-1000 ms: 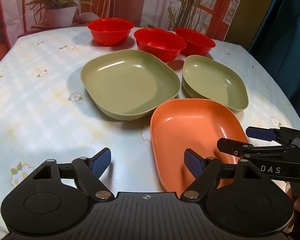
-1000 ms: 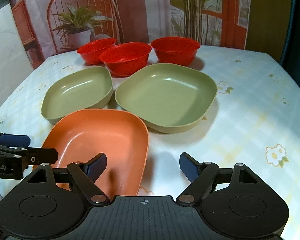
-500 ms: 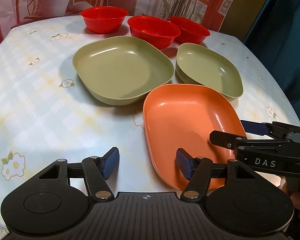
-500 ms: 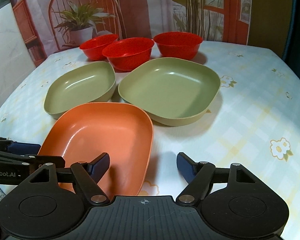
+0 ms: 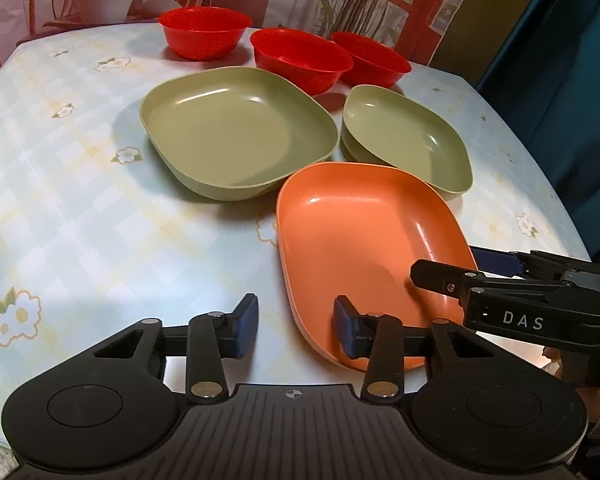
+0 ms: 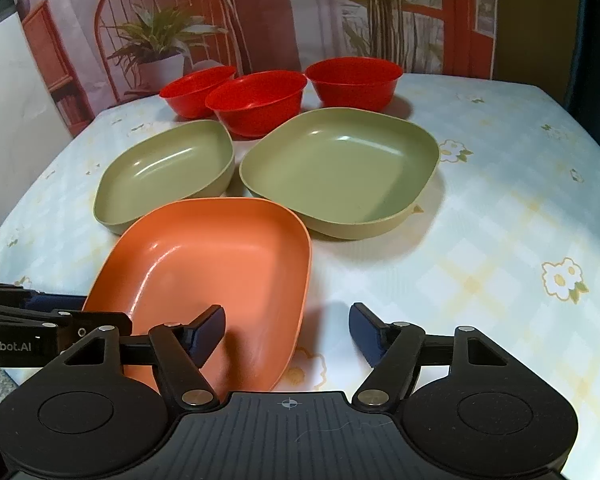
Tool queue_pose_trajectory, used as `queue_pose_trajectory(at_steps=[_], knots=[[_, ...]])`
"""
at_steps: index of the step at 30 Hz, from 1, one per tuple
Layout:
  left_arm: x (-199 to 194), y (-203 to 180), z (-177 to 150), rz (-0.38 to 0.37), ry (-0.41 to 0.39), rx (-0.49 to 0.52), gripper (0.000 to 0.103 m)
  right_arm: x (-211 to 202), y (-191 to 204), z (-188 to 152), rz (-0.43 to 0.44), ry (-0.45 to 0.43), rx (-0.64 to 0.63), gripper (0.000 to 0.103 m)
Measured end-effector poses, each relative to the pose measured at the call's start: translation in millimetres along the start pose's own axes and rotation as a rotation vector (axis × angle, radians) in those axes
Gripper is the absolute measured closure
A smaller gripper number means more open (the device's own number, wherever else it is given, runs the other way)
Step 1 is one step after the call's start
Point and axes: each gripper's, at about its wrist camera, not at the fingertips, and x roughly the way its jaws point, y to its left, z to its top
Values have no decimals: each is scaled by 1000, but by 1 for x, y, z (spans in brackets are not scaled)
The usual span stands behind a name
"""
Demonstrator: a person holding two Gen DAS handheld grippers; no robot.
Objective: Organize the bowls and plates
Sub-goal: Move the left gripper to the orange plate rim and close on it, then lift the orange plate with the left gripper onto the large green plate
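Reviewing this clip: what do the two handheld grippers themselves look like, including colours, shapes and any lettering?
Both are matt black plastic with a ribbed central deck, two round discs, and linkage arms joined by silver pins. The left gripper and right gripper carry dark blue finger pads. White lettering runs along their sides: "DAS" on the right one, "nRobot.AI" on the left. No cables or sleeves visible.

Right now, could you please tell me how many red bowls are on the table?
3, in a row along the far side of the table: left red bowl, middle red bowl just behind the large green plate, right red bowl partly behind the middle one. None looks hidden.
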Motion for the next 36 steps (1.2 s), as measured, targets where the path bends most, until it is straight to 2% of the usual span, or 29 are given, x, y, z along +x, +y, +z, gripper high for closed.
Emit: queue_pose_trajectory(at_steps=[8,11,15,18,19,20,36], knots=[[1,0,0,-24,1,-1,71,0,-1,-1,5,-2,8,42],[1,0,-1,-33,-4,1,81,0,-2,-1,3,-5,8,46],[3,4,0,-48,-6,-16,86,0,-3,-1,-1,-2,8,55],[4,2,0,-58,-3,-5,87,0,-2,-1,6,1,2,66],[4,0,0,-54,-3,5,87,0,-1,-1,13,3,3,73],[3,0,0,-52,-6,9,87,0,-1,-1,14,5,3,75],[-28,-7,4,-64,-116,52,86,-28,2,7,12,-67,5,76]])
